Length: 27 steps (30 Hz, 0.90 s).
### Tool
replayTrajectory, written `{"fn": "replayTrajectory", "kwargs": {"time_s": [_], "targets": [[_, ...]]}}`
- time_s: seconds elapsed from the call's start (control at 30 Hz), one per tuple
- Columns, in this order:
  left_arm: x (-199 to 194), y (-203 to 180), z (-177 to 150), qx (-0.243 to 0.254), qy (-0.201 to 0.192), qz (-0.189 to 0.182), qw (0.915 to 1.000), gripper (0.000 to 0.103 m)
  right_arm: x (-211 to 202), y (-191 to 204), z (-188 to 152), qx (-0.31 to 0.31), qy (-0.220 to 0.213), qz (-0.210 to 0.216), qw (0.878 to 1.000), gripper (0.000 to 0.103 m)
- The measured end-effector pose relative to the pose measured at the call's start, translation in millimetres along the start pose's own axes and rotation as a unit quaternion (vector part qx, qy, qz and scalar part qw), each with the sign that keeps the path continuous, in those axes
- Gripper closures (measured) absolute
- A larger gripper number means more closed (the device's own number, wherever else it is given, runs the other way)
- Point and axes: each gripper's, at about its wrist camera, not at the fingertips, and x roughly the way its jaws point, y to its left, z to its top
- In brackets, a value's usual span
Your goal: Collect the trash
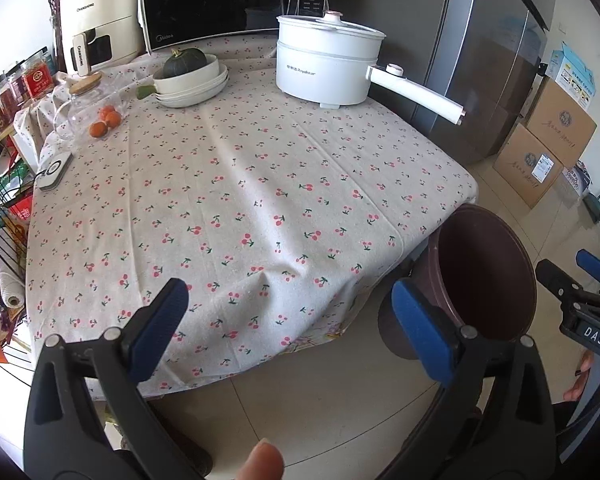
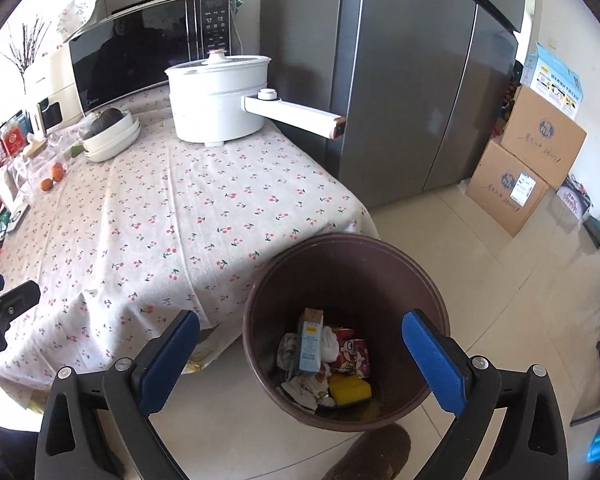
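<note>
Beside the surface's corner, at about four o'clock from its middle, the brown trash bin stands on the tiled floor with a carton, red wrapper, crumpled paper and yellow sponge inside. Right tool hangs over its mouth, jaws spread wide and empty; left tool is likewise wide open and holds nothing. Dropping off looks finished. No litter shows on the cherry-print cloth, so the next move calls for scanning for leftovers.
</note>
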Motion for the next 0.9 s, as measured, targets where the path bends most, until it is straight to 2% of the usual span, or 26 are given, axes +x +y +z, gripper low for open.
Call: {"fn": "replayTrajectory", "kwargs": {"time_s": [0.2, 0.37, 0.67, 0.9], "targets": [[-10, 0, -16, -0.018, -0.021, 0.011, 0.9996, 0.001, -11, 15, -8, -0.009, -0.018, 0.011, 1.000, 0.000], [-13, -2, -19, -0.022, -0.040, 0.020, 0.9988, 0.001, -13, 20, -13, -0.016, -0.034, 0.000, 0.999, 0.000], [-17, -1, -19, -0.030, -0.044, 0.017, 0.9984, 0.001, -17, 14, -17, -0.010, -0.049, -0.011, 0.999, 0.000], [-18, -7, -21, -0.018, -0.050, 0.020, 0.9984, 0.001, -22, 12, -20, -0.011, -0.059, -0.013, 0.998, 0.000]]}}
